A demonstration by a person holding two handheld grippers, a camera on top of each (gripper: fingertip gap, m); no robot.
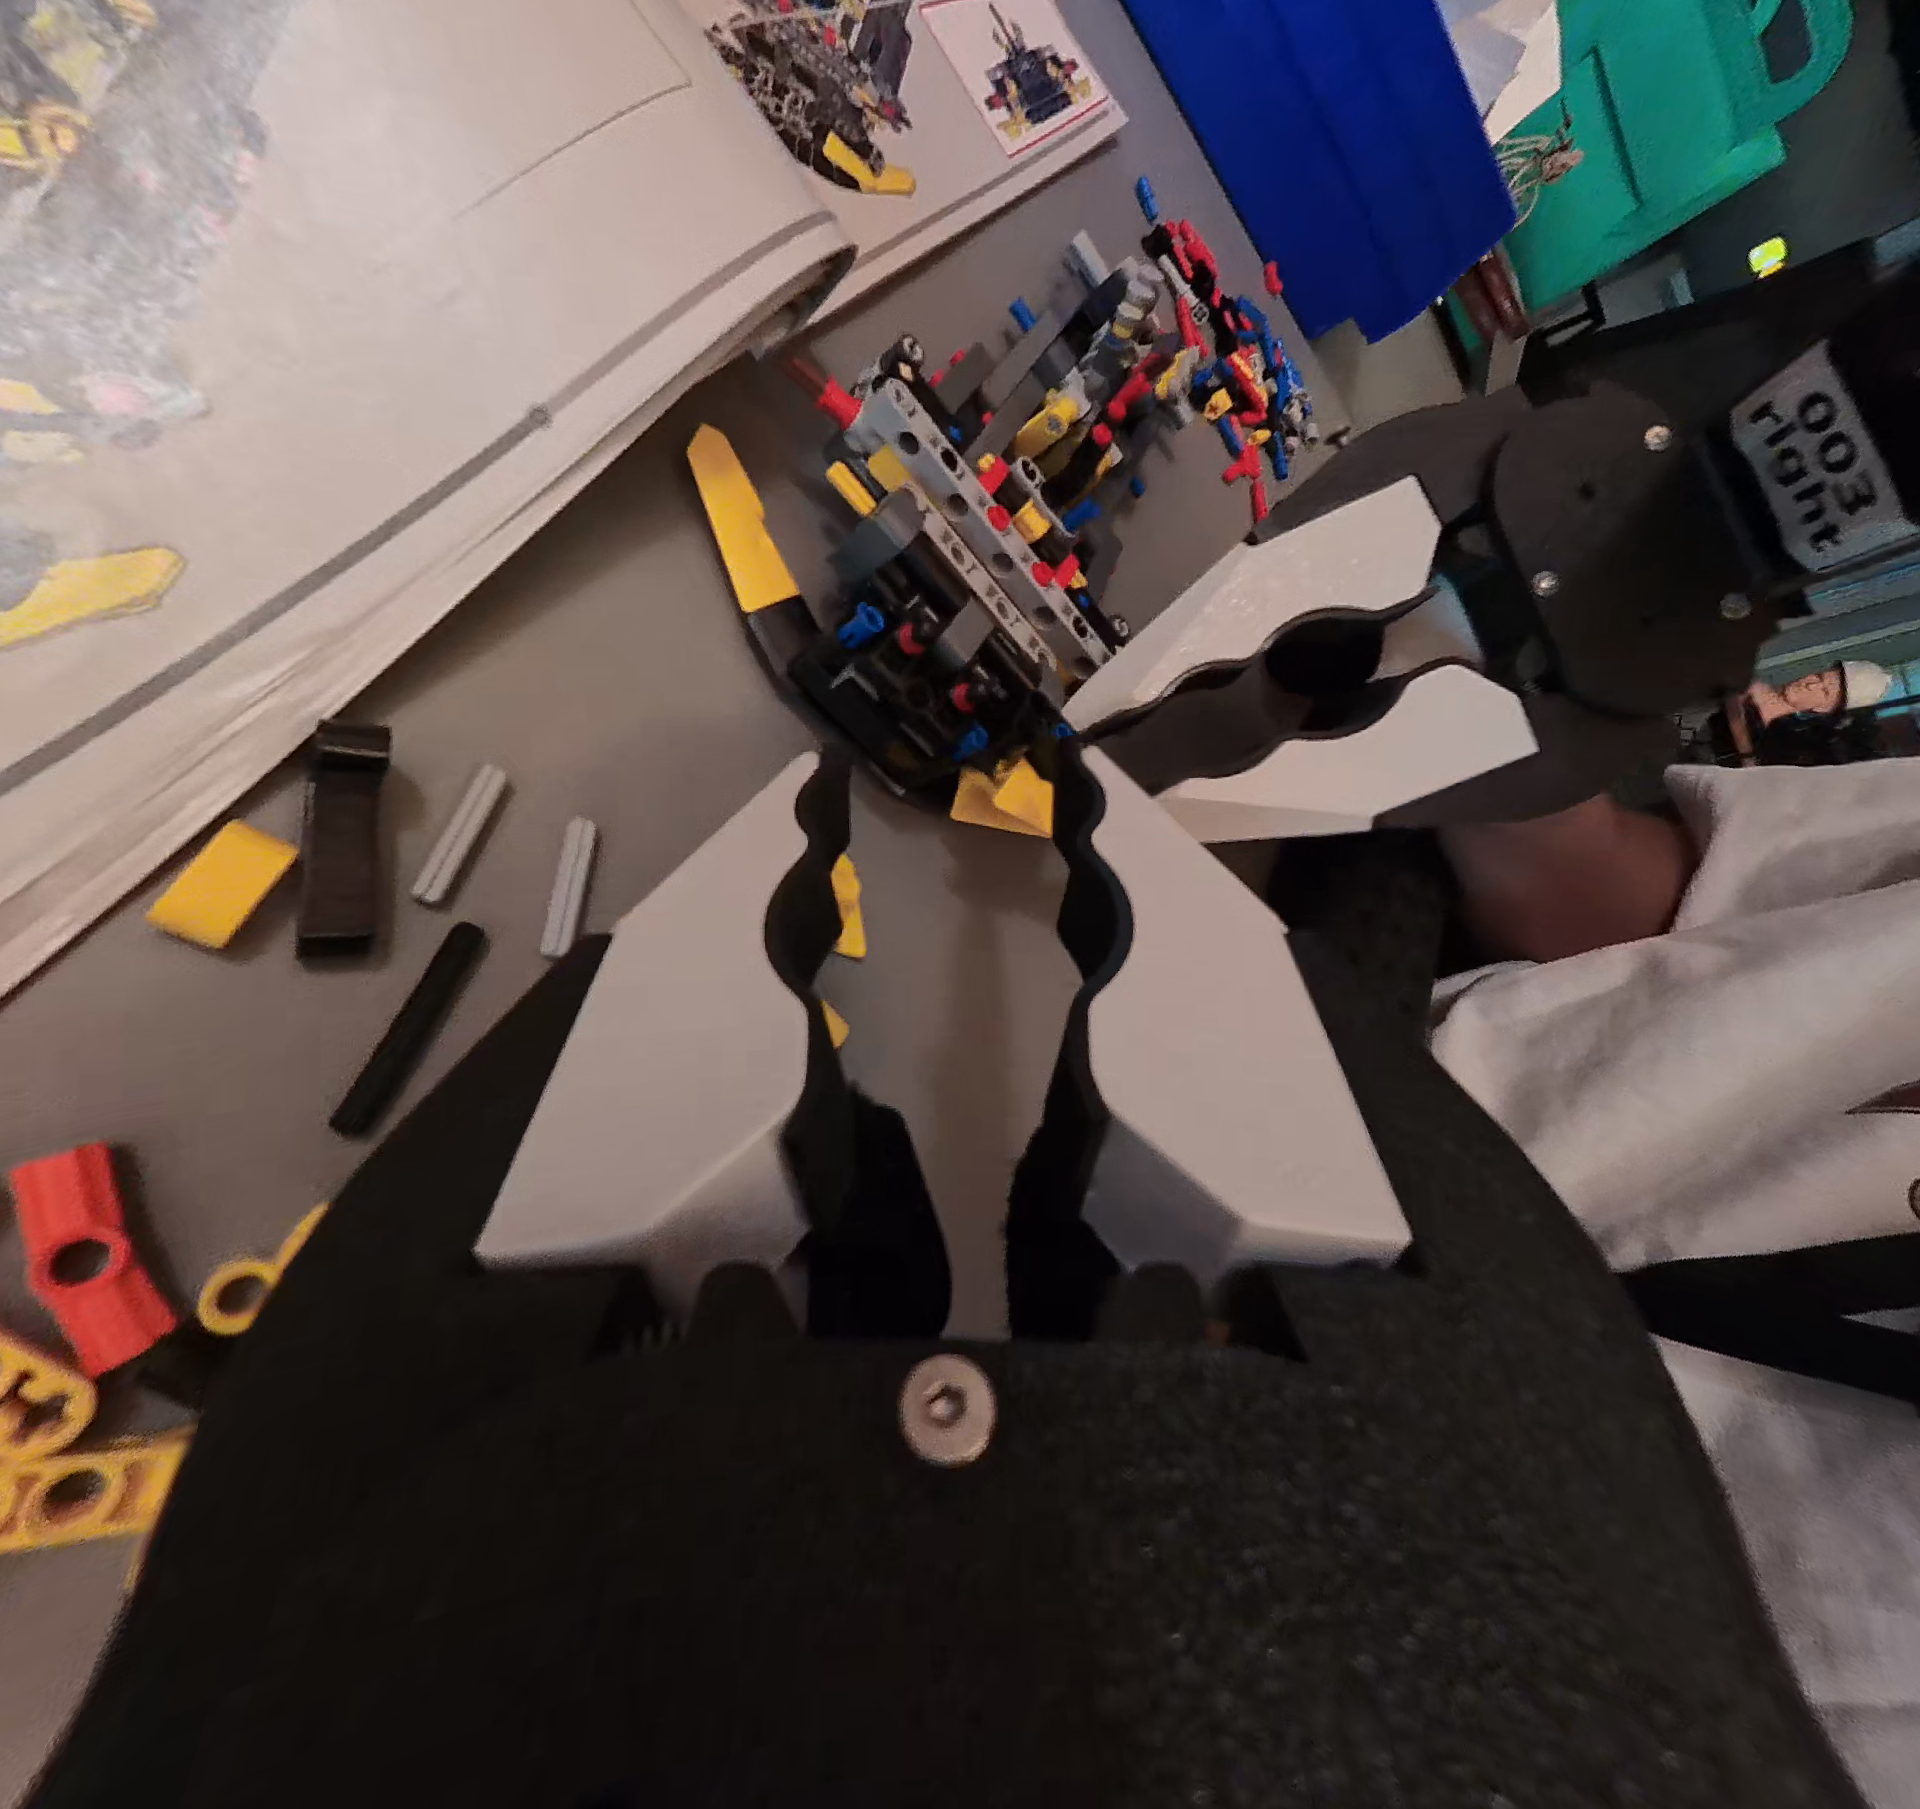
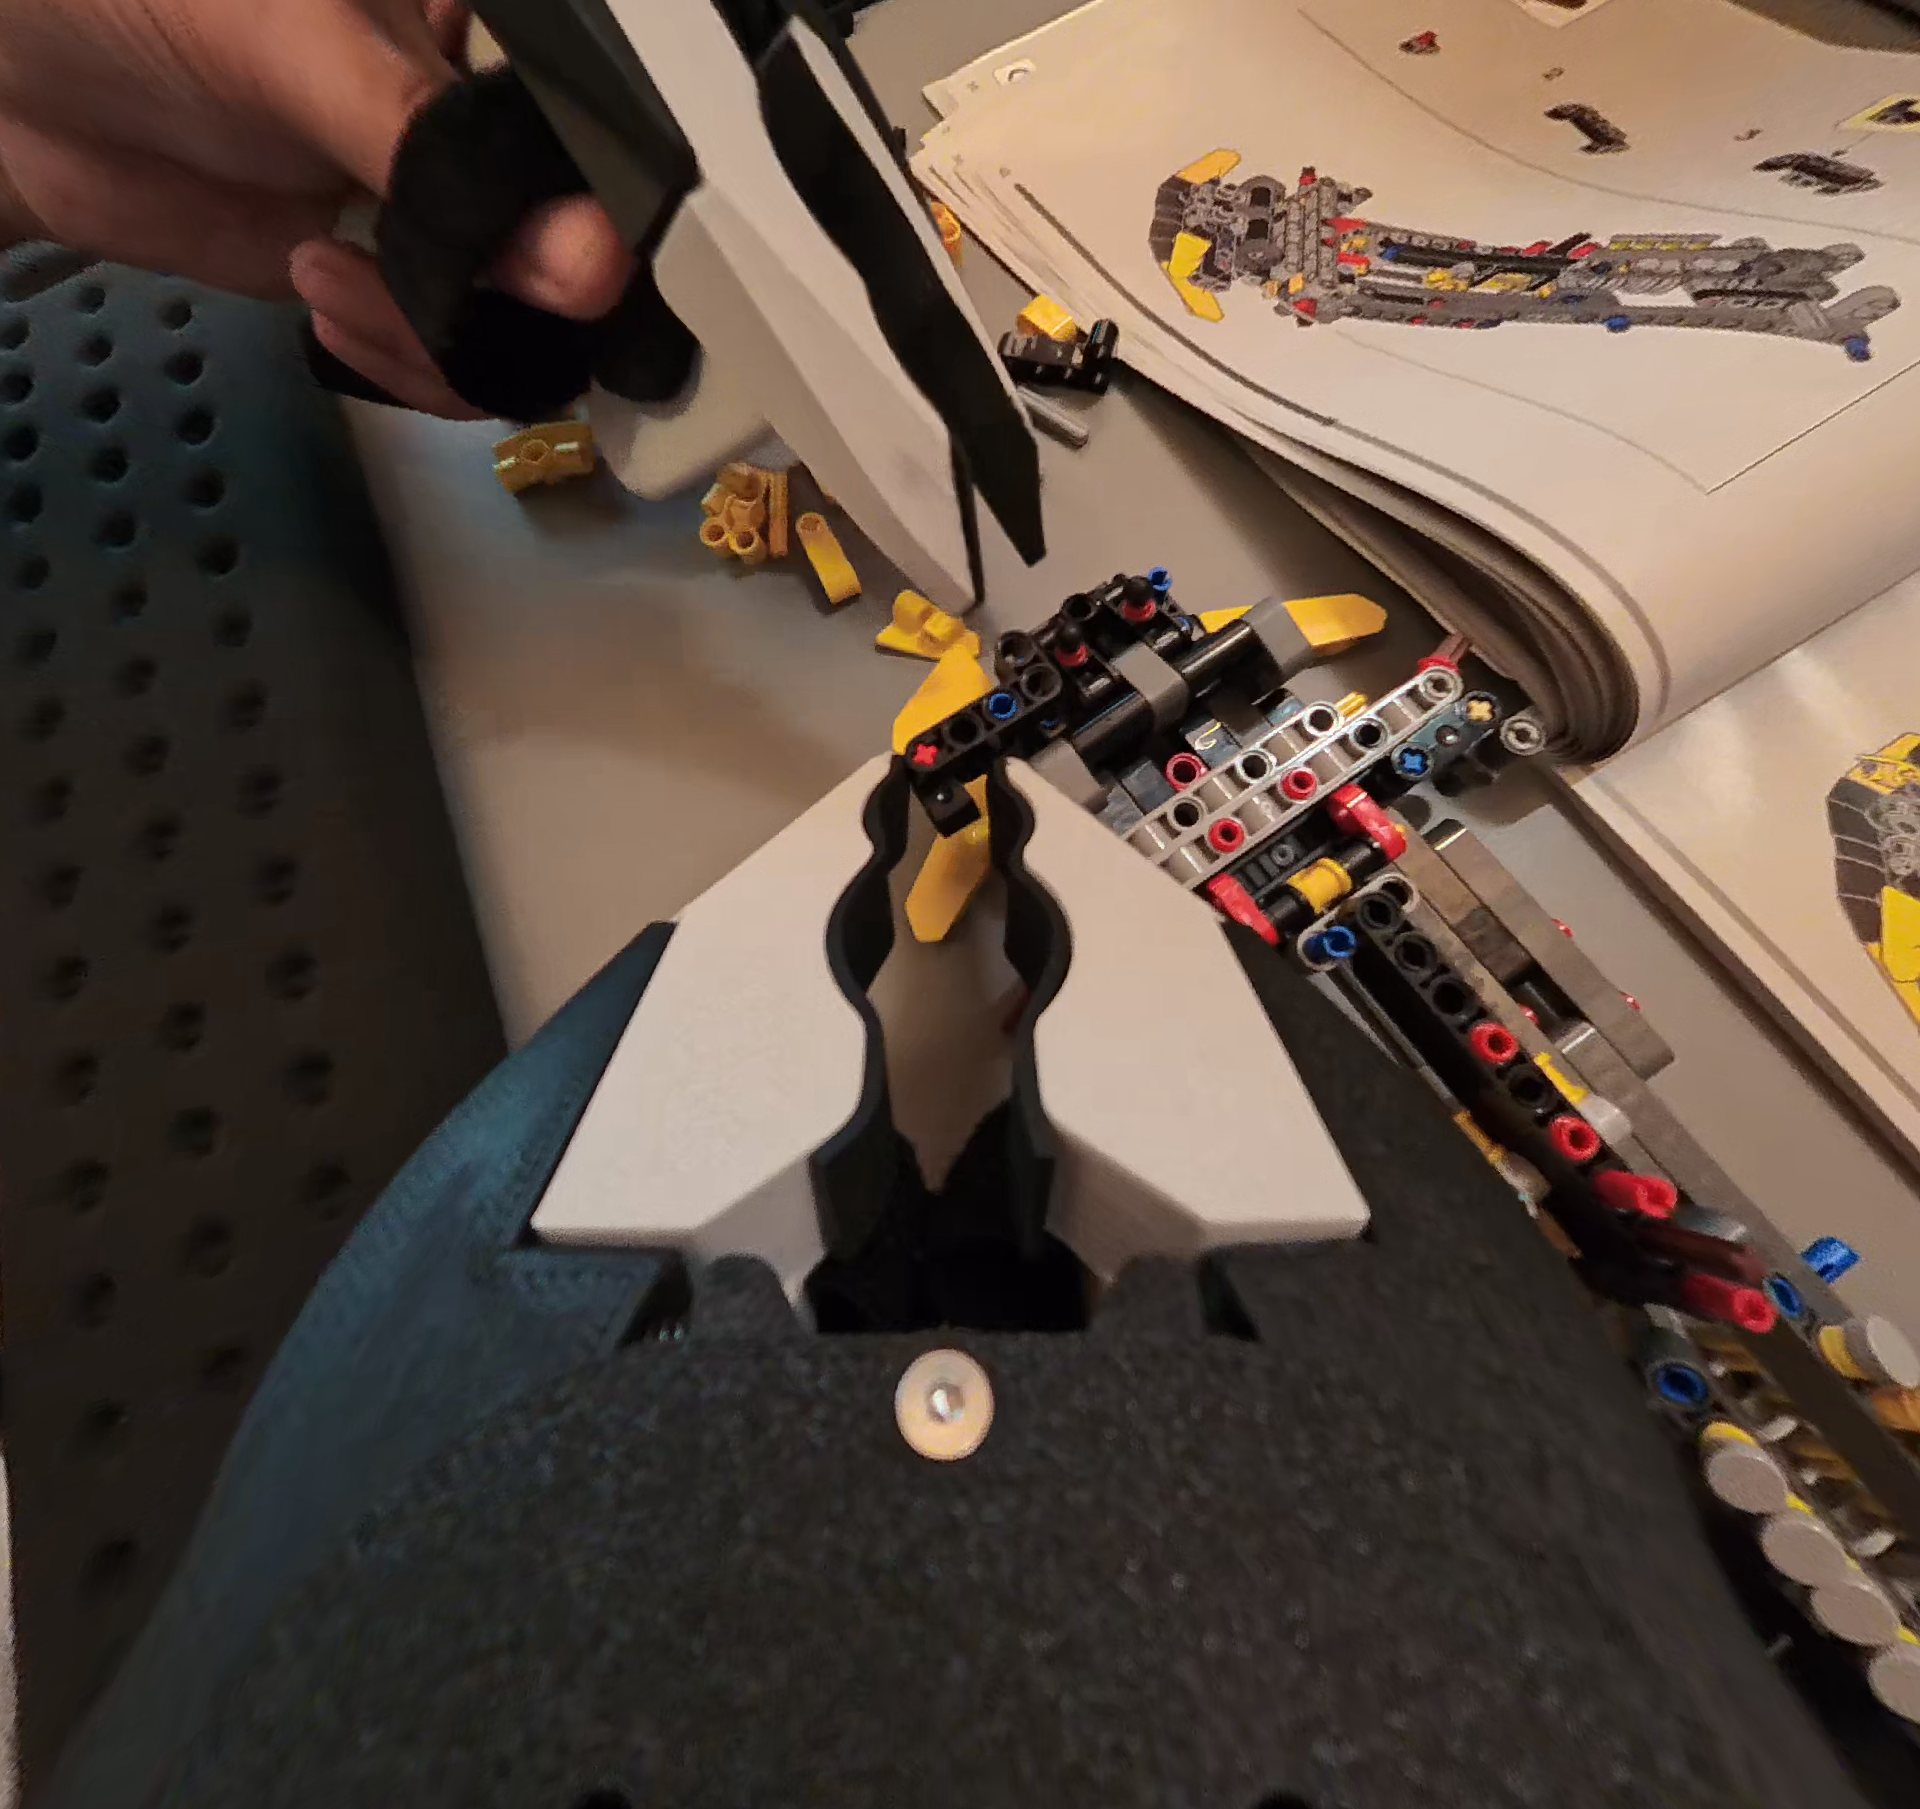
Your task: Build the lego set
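Note:
The partly built lego model point(image 1: 966, 554) is a long frame of grey and black beams with red, blue and yellow pins, lying on the grey table point(image 1: 623, 637). In the right wrist view the lego model point(image 2: 1299, 803) runs from the centre to the lower right. My right gripper point(image 2: 951, 772) is shut on a small black beam at the model's near end, above a yellow wedge point(image 2: 940, 892). It also shows in the left wrist view point(image 1: 1075, 725). My left gripper point(image 1: 951, 767) is open and empty. Its tips hover just above that same end, as the right wrist view point(image 2: 1003, 570) shows.
An open instruction booklet point(image 1: 416, 305) lies beyond the model point(image 2: 1455, 305). Loose parts lie to my left: a yellow tile point(image 1: 221, 883), a black piece point(image 1: 343, 840), grey axles point(image 1: 462, 832), a red connector point(image 1: 88, 1255). A pile of small pins point(image 1: 1236, 377) and a blue box point(image 1: 1288, 97) sit farther back. Yellow connectors point(image 2: 743, 523) lie under the left gripper. Only a small space, under 4 cm, lies between the two pairs of fingers. The black piece point(image 1: 343, 840) lies around 8 cm away from my left fingertips. Seen from the right wrist view point(image 2: 1056, 342) as well.

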